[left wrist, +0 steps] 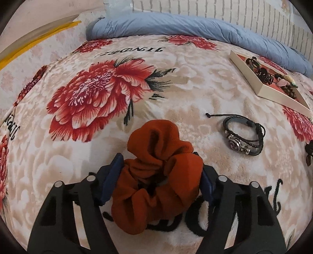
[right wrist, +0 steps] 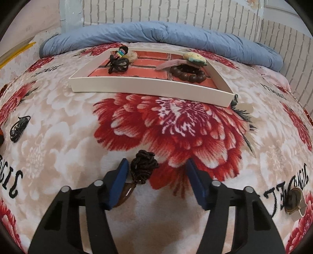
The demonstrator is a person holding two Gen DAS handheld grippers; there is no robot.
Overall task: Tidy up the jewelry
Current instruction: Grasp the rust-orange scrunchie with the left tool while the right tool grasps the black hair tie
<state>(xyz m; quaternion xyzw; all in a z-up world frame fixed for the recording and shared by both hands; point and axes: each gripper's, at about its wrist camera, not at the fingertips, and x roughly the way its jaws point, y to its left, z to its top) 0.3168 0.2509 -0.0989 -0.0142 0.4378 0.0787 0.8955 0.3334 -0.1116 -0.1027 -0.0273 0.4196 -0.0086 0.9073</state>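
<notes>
Tongs on the left (left wrist: 158, 175) pinched a rust-orange scrunchie (left wrist: 158, 175) at lower centre, above the floral blanket (left wrist: 195, 78). Right tongs (right wrist: 156, 180) stood spread, a brown cord pendant (right wrist: 139, 172) lying beside the left finger. A white tray (right wrist: 148, 88) of jewelry sat at upper centre.

A rust-orange scrunchie (left wrist: 156, 172) lies at lower centre on a beige blanket (left wrist: 195, 82) patterned with big red flowers and black lettering. At upper centre, a white-walled tray (right wrist: 152, 86) has a red brick-print floor; behind it lies a plain blue quilt (right wrist: 156, 33) before a white brick-pattern wall (right wrist: 176, 11).
</notes>
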